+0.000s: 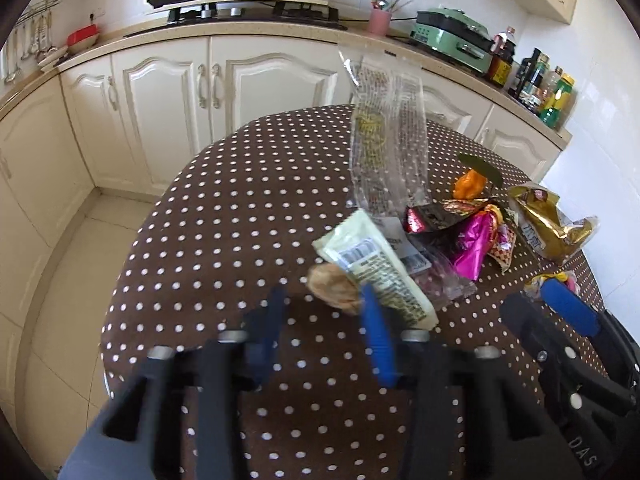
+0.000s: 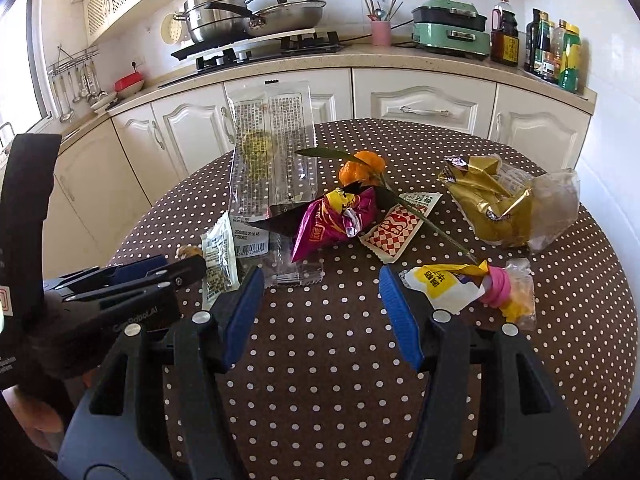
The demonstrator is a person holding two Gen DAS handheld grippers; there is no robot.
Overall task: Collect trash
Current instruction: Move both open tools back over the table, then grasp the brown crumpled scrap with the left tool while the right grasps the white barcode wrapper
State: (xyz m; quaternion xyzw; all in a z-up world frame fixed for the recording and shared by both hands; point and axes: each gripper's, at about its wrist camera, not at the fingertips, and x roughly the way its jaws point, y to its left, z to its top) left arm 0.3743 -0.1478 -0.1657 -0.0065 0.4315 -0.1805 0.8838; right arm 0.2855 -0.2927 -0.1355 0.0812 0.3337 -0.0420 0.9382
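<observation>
Both grippers spread wide over the dotted tablecloth (image 2: 320, 360), gripping nothing: left gripper (image 1: 326, 332) just short of the pale green sachet (image 1: 384, 276) and a brown walnut-like lump (image 1: 334, 286), right gripper (image 2: 320, 304) with its right finger touching the yellow-and-white wrapper (image 2: 440, 284). Beyond the sachet, a magenta wrapper (image 2: 332, 220), a red-checked packet (image 2: 390, 234), a gold bag (image 2: 490, 206). Farther past the sachet, a tangerine (image 2: 360, 168) with leaf and a tall clear bag (image 2: 276, 152) standing upright.
</observation>
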